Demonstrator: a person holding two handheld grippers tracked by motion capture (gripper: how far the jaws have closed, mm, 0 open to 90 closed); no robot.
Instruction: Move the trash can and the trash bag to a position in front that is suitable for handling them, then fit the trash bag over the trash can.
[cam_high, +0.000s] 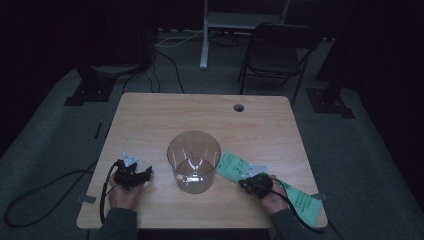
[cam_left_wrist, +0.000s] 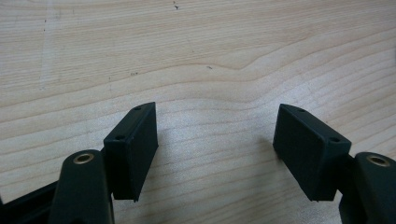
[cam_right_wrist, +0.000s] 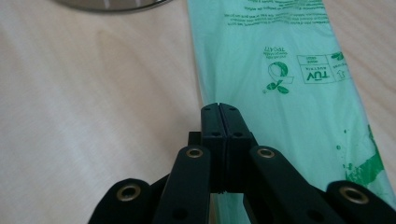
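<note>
The right gripper is closed at the bag's edge, seemingly pinching it. The left gripper waits open and empty. Next, probably: lift the bag toward the bin.

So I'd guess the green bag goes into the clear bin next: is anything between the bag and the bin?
Nothing visible does. The flat green plastic bag lies just right of the clear round plastic bin, with bare wooden table between them. The right tool is shut at the bag's left edge; whether it pinches the film I cannot tell.
</note>
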